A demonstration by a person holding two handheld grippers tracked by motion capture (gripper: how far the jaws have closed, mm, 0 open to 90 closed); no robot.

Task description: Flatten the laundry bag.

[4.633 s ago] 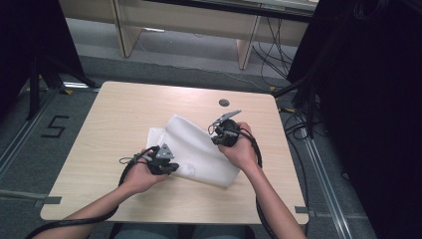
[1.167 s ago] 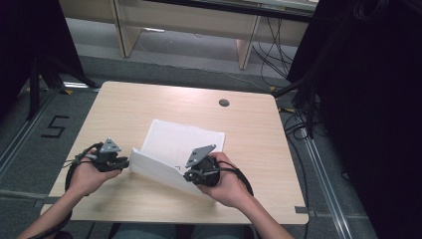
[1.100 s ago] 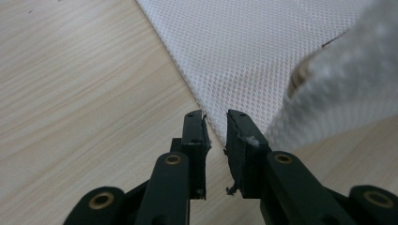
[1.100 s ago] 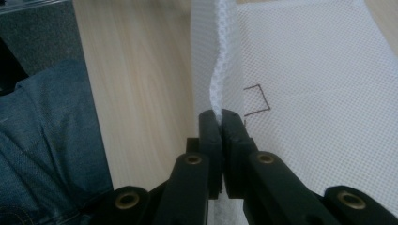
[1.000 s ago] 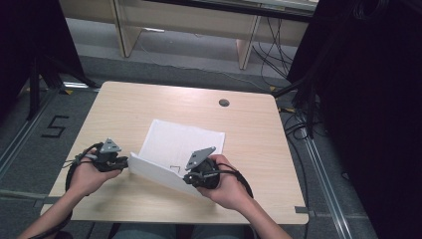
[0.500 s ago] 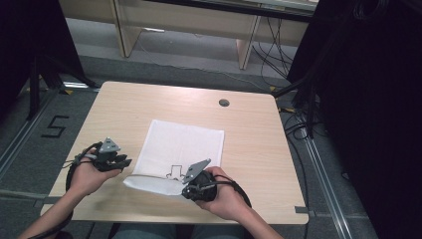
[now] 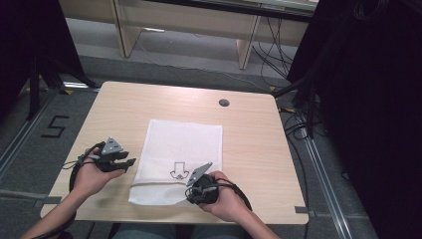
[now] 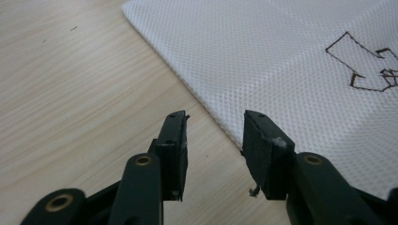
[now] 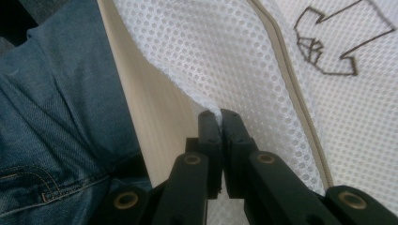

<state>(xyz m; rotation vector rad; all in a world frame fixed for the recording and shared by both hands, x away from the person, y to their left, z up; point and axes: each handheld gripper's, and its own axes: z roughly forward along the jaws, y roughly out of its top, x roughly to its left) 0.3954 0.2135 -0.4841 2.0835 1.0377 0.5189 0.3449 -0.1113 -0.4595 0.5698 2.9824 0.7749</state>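
Since a moment ago the right gripper (image 7: 195,193) has pulled the cloth (image 7: 181,154) flat on the table (image 7: 254,134), toward its near edge. Its jaws are closed on the cloth's near corner. Left gripper (image 7: 124,163) rests just left of the cloth, jaws apart, holding nothing.

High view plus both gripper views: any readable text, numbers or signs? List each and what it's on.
"5": dark numeral marked on the grey floor left of the table.
Arrow outline, a sign rather than text, with a small drawing at its tail too small to make out: printed on the white mesh bag, seen in the high view and both gripper views.
No lettering or brand is legible on the left tool, the right tool, or the table.
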